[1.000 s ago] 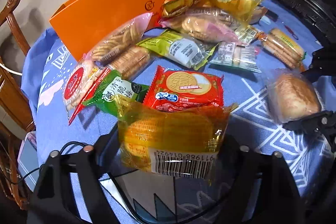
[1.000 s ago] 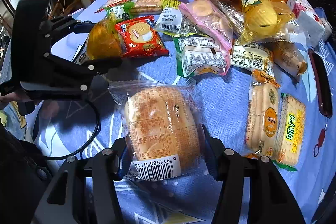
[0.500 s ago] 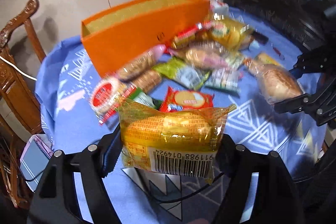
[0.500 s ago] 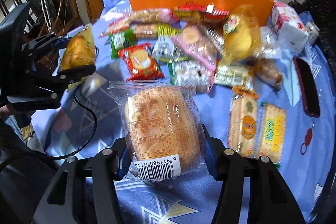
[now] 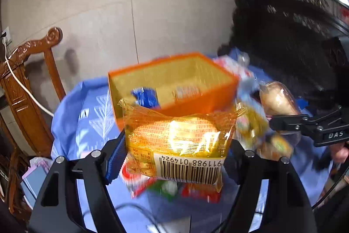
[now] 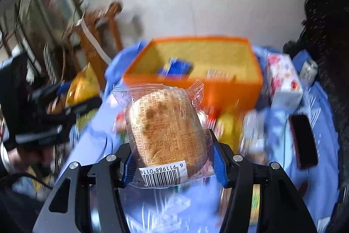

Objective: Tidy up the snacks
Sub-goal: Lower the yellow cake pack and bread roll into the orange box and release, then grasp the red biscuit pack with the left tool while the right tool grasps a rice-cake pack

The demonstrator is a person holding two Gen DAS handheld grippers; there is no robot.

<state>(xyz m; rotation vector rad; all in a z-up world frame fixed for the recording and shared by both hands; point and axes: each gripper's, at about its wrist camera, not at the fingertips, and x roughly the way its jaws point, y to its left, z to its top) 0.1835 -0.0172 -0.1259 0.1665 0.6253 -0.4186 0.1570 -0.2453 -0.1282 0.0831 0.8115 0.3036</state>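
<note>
With the left gripper (image 5: 174,158) pinching the yellow cake packet (image 5: 178,141) and the right gripper (image 6: 172,165) clamping the bread bun packet (image 6: 165,134), both mid-frame, carry each above the orange box (image 6: 229,88), seemingly part-filled, before spreading fingers.

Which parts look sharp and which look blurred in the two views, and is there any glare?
Left wrist view: yellow bun packet sharp, with glare on its wrapper; orange box and loose snacks smeared. Right wrist view: clear-wrapped bun sharp; table and box blurred.

Box (image 6: 218,88) sits behind the snack pile (image 6: 250,132) on the table (image 6: 314,189).
</note>
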